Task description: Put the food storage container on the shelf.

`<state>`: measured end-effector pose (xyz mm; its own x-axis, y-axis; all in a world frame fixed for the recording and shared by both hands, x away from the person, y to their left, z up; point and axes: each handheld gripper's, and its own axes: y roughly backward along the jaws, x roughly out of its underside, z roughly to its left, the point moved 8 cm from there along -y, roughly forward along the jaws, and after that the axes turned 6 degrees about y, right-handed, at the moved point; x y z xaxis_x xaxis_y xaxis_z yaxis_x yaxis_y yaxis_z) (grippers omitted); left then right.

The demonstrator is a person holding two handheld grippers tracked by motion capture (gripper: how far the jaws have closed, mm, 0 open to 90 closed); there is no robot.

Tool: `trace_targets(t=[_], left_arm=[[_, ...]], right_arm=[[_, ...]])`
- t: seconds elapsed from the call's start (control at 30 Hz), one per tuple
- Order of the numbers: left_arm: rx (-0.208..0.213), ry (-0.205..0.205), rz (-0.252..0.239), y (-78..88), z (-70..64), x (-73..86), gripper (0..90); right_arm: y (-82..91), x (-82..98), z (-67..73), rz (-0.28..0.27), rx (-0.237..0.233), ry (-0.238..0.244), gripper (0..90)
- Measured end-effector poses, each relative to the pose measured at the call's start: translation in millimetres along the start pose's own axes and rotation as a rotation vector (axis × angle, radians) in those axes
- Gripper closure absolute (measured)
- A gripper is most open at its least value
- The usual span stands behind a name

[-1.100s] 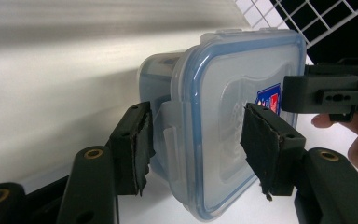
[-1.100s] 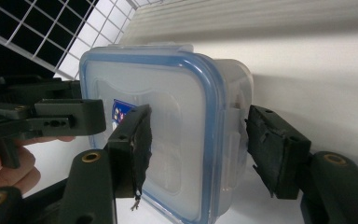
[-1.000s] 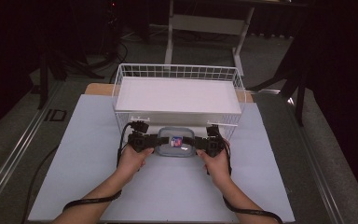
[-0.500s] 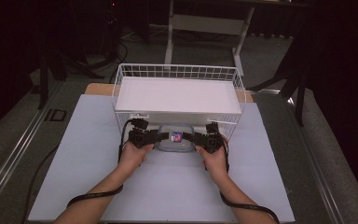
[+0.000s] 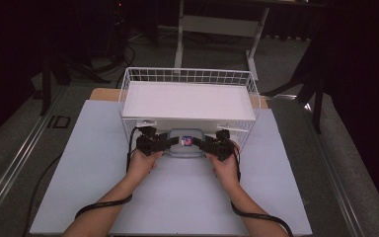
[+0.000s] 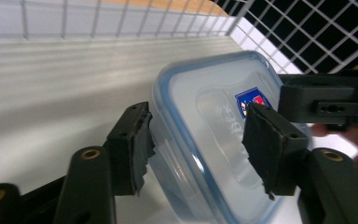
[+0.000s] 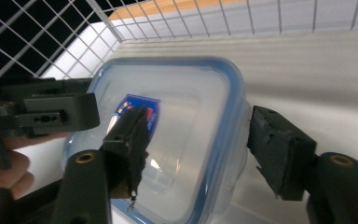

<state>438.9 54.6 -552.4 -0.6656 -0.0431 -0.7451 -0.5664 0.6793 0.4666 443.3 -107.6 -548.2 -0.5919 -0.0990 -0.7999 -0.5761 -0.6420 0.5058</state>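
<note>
Since a second ago I have carried the plastic box [image 5: 186, 143] forward, from the open bench [image 5: 103, 163] up to the near wall of the wire basket [image 5: 128, 79]. Now it sits between my two grippers, right at that front wall, and my gripper views show the basket's white floor [image 6: 74, 70] beneath it. I judge the box is going into the basket and is nearly there.

My left gripper [image 5: 164, 143] has its jaws around the box's left end, one pad [image 6: 137, 144] against the rim and latch, the other over the lid. My right gripper [image 5: 208, 145] does the same at the other end. Both sets look clamped on it, though in the right gripper view the outer pad [image 7: 279, 156] seems to stand a little off the rim, so that grip I cannot tell for sure.

Whether the box rests on the basket floor or hangs above it is hard to tell. Its near corners are cut off, and the sticker [image 6: 254, 100] is too blurred to read.
</note>
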Motion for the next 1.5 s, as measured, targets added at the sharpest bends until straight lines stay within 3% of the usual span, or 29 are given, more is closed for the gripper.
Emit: trace_targets(t=[0.03,0.27,0.3,0.33,0.37,0.4,0.43,0.5,0.53,0.6,0.63,0.73,0.9,0.97,1.1,1.23,1.33,1.4,1.5], left_arm=[[-0.026,-0.026,-0.008,-1.5,0.1,-1.3,42.6],[-0.043,-0.046,-0.024,-3.2,0.3,-3.3,42.7],[-0.058,-0.041,-0.029,-2.7,-0.5,-3.2,43.0],[-0.05,-0.069,-0.03,-2.5,-1.0,-3.9,43.6],[-0.059,-0.072,-0.035,-1.3,-1.6,-4.0,43.5],[-0.058,-0.042,-0.047,2.0,-5.0,-3.8,43.5],[-0.058,-0.042,-0.047,2.0,-5.0,-3.8,43.5],[-0.073,-0.078,-0.058,7.3,-3.6,-6.4,43.5],[-0.057,-0.108,-0.052,11.9,-5.5,-6.6,43.2],[-0.046,-0.116,-0.051,14.7,-7.1,-5.7,40.8],[-0.045,-0.08,-0.051,17.8,-10.7,-3.3,40.8],[-0.038,-0.104,-0.037,28.6,-14.2,2.0,40.8],[-0.028,-0.12,-0.018,47.2,-20.1,12.4,40.8],[-0.015,-0.119,-0.011,58.3,-24.6,21.1,40.7],[-0.003,-0.12,-0.008,68.1,-29.3,28.5,40.2],[0.011,-0.11,-0.001,82.7,-36.2,39.6,34.3],[0.07,-0.12,0.03,90.7,-41.4,49.6,25.4],[0.082,-0.129,0.042,95.2,-42.7,56.4,23.7],[0.057,-0.161,0.039,100.2,-40.9,67.6,10.2]], right_arm=[[-1.8,-1.2,-0.5,0.009,0.019,0.011,37.5],[-2.4,-1.8,-3.7,0.002,0.036,-0.021,38.4],[-1.9,-2.3,-3.9,-0.009,0.05,0.017,37.7],[-0.9,-2.2,-3.5,-0.01,0.057,0.03,37.6],[0.7,-2.2,-3.3,-0.013,0.069,0.048,37.2],[1.8,-1.9,-2.9,-0.009,0.078,0.067,36.1],[3.3,-1.7,-2.4,-0.01,0.088,0.085,35.4],[5.3,-1.9,-2.0,-0.018,0.095,0.092,34.9],[9.4,-0.8,0.0,-0.01,0.095,0.091,34.8],[12.4,0.5,0.2,-0.005,0.095,0.093,34.8],[14.7,0.8,0.6,-0.009,0.092,0.09,34.8],[17.3,1.2,1.2,-0.009,0.096,0.095,34.8],[34.7,3.6,16.0,-0.012,0.095,0.138,35.8],[38.0,5.3,23.8,-0.009,0.072,0.131,35.8],[40.2,10.0,36.4,-0.003,0.055,0.171,35.9],[41.2,15.7,47.2,0.009,0.035,0.186,37.8],[41.6,22.4,56.1,0.019,0.018,0.203,42.3],[41.6,23.8,58.3,0.02,0.015,0.203,42.7],[39.6,28.5,63.0,0.037,0.002,0.211,46.8]])
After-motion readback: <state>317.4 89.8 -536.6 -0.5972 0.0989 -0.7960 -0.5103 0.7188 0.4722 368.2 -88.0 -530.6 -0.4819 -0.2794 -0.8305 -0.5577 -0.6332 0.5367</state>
